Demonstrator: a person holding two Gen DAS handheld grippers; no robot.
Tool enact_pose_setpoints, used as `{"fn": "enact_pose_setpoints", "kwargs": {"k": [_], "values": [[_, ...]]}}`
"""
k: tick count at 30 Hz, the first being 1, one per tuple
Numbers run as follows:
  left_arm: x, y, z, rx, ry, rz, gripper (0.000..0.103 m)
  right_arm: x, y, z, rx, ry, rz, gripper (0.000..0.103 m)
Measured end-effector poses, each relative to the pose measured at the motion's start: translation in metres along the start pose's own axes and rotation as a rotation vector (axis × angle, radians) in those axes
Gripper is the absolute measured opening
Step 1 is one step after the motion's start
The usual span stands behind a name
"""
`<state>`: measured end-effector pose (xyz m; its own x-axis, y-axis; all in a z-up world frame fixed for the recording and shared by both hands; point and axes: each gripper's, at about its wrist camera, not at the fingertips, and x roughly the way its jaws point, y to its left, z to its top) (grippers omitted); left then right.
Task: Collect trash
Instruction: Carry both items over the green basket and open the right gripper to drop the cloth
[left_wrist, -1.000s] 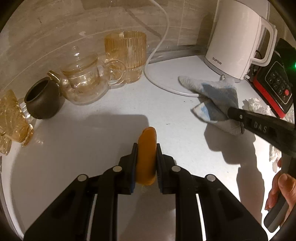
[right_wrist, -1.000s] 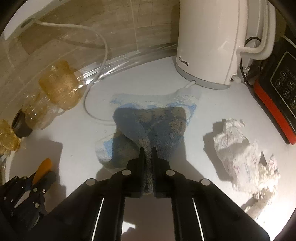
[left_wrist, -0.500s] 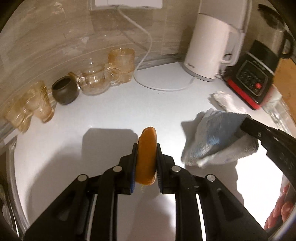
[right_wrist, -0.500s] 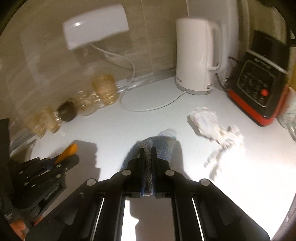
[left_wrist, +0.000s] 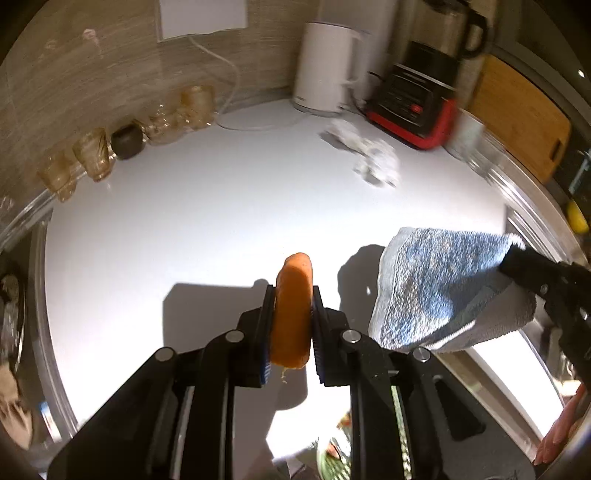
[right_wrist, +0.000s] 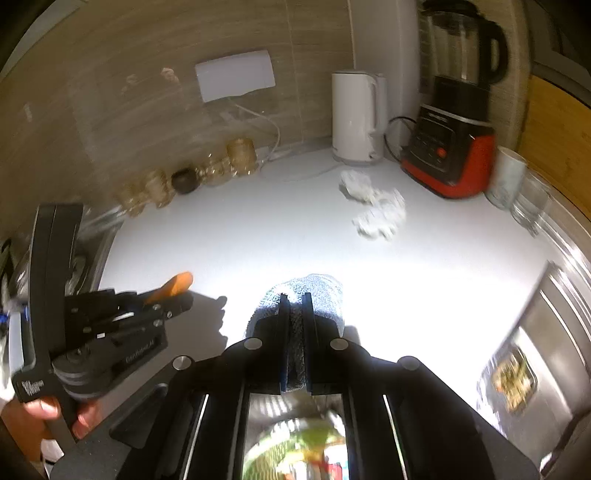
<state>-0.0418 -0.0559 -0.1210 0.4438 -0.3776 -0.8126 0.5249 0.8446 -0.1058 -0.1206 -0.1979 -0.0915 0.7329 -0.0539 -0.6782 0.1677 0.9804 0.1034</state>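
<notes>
My left gripper (left_wrist: 293, 295) is shut on an orange peel (left_wrist: 292, 310) that stands upright between its pads, held above the white counter (left_wrist: 221, 221). From the right wrist view the same peel (right_wrist: 173, 284) pokes out of the left gripper (right_wrist: 177, 291) at lower left. My right gripper (right_wrist: 295, 302) is shut on a blue-grey cloth (right_wrist: 314, 291) that hangs from it; in the left wrist view the cloth (left_wrist: 436, 288) dangles at right. Crumpled white paper (right_wrist: 373, 206) lies on the counter near the kettle, far from both grippers.
Along the back wall stand amber glasses (left_wrist: 88, 155), a dark pot (left_wrist: 127, 142), a white kettle (right_wrist: 356, 118) and a red-and-black blender (right_wrist: 450, 147). A metal sink edge (right_wrist: 554, 332) runs at right. Below the counter's front edge sits a bin with green scraps (right_wrist: 295, 450).
Both grippers have pulled back and up from the counter with the peel and the cloth. The cloth left the surface and now hangs in the air; the counter's front edge and a bin came into view.
</notes>
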Motion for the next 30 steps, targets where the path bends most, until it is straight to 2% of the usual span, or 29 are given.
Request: {"fn": "enact_pose_setpoints", "kwargs": {"k": [6,12,23,26,27,28,29,30], "values": [[-0.030,-0.041,-0.052,0.068,0.021,-0.034,0.018,-0.055,-0.009,-0.068,0.001,0.033,-0.018,0.007],[-0.042,-0.072,-0.090,0.101,0.050,-0.079,0.018,-0.079,-0.022,-0.120,0.020,0.084,-0.043,0.007],[-0.048,-0.088,-0.109,0.119,0.061,-0.066,0.018,-0.064,-0.034,-0.169,0.036,0.157,-0.035,0.007],[-0.048,-0.087,-0.110,0.116,0.065,-0.061,0.018,-0.053,-0.032,-0.174,0.039,0.178,-0.020,0.011],[-0.048,-0.086,-0.110,0.116,0.065,-0.056,0.018,-0.048,-0.033,-0.175,0.038,0.188,-0.016,0.018],[-0.048,-0.086,-0.111,0.116,0.065,-0.052,0.018,-0.042,-0.032,-0.177,0.037,0.199,-0.014,0.038],[-0.046,-0.086,-0.110,0.113,0.069,-0.049,0.018,-0.039,-0.032,-0.178,0.036,0.202,-0.020,0.050],[-0.046,-0.085,-0.110,0.111,0.072,-0.048,0.018,-0.037,-0.032,-0.179,0.036,0.200,-0.033,0.067]]}}
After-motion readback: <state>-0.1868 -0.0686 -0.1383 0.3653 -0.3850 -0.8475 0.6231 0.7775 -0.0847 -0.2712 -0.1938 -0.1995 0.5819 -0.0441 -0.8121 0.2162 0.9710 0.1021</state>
